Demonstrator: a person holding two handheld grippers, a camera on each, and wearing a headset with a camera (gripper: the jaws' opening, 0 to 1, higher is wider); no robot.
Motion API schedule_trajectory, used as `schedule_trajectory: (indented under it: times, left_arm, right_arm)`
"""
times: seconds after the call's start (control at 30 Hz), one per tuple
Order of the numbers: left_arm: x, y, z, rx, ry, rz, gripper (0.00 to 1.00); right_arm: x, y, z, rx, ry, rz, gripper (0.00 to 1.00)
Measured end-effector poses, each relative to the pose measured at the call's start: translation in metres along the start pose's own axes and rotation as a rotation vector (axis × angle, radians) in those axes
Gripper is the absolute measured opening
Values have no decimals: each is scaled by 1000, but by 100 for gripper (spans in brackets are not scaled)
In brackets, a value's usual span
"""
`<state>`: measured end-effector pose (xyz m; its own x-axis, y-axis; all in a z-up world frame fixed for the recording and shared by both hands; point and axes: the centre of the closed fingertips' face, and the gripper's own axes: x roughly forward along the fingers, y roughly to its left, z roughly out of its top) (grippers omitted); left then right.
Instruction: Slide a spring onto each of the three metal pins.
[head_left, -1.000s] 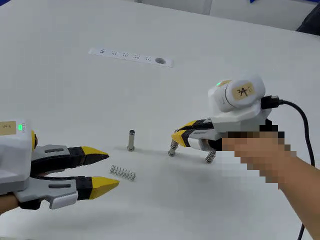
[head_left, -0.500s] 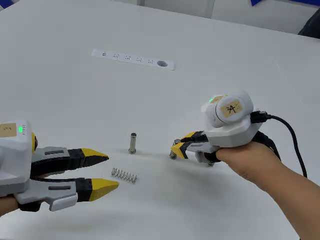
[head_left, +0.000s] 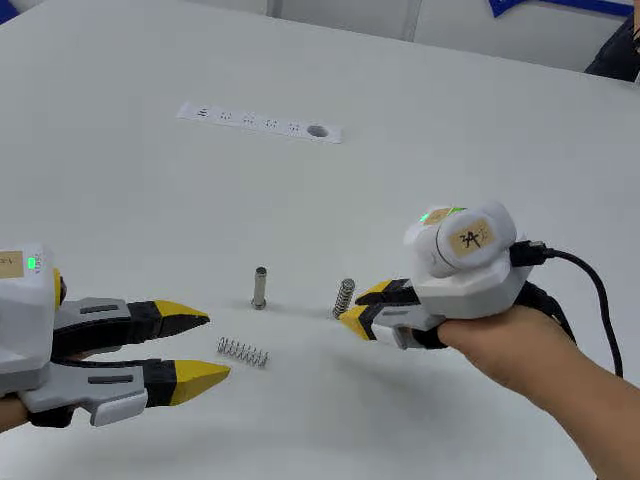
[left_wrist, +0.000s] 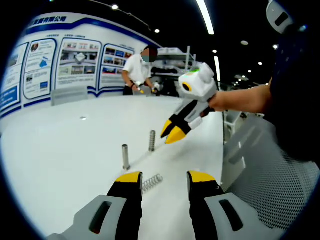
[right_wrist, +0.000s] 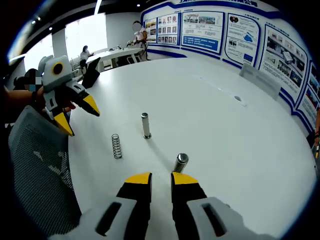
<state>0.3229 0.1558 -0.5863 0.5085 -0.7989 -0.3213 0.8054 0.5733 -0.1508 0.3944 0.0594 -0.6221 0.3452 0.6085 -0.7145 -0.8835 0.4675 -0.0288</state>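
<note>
Right claw (head_left: 353, 306) beside, perhaps touching, sprung pin (head_left: 344, 297); loose spring (head_left: 243, 351) nearby

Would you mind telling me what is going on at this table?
A person holds a gripper in each hand over a white table, fitting springs onto upright metal pins. The right gripper sits just beside a spring-fitted pin, its jaws slightly apart and empty. The left gripper, jaws wide open, points toward a loose spring lying flat near a bare pin, which has no spring yet.
</note>
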Motion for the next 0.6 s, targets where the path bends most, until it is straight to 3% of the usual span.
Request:
schedule_trajectory:
  times: [0.33, 0.6]
  left_arm:
    - [-2, -1, 0, 4, 3, 1, 36]
    - [-4, 0, -3, -4, 6, 10, 36]
  right_arm:
    - [23, 54, 14, -105, 2, 143, 16]
    - [43, 73, 14, -165, 33, 205, 17]
